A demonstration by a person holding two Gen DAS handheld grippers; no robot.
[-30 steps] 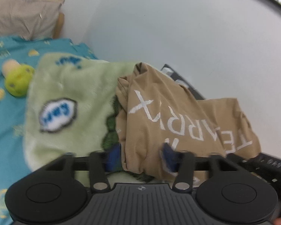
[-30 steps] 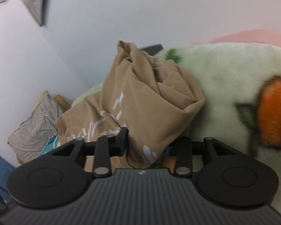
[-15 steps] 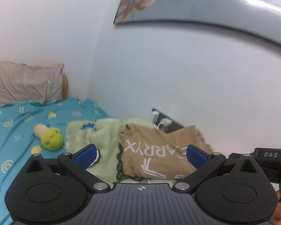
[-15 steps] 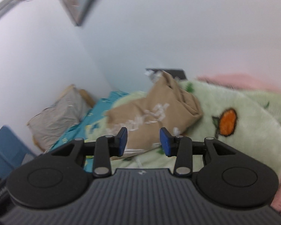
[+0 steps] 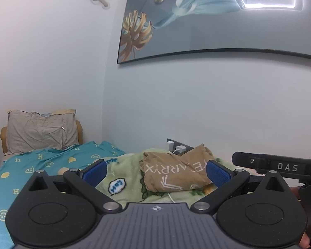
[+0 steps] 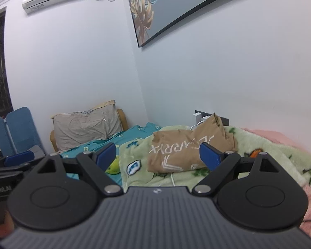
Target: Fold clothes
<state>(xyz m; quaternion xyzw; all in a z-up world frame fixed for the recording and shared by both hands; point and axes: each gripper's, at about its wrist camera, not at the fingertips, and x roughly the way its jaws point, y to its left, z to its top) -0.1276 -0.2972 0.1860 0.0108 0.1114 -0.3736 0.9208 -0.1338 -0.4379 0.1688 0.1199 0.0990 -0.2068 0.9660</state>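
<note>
A tan garment with white lettering (image 5: 176,172) lies folded in a bundle on a pale green fleece blanket (image 5: 130,178) against the wall. It also shows in the right wrist view (image 6: 182,151). My left gripper (image 5: 156,173) is open and empty, pulled back well short of the garment. My right gripper (image 6: 158,157) is open and empty too, also back from the garment. The right gripper's body (image 5: 280,167) shows at the right of the left wrist view.
A teal patterned sheet (image 5: 31,170) covers the bed, with a grey pillow (image 5: 41,131) at its head. A white charger and cable (image 5: 179,149) sit at the wall behind the garment. A pink blanket (image 6: 280,137) lies right. Blue chairs (image 6: 12,130) stand left.
Both grippers let go of the tan garment, opened wide and drew back and up from it. The garment now rests as a bundle on the green blanket.
</note>
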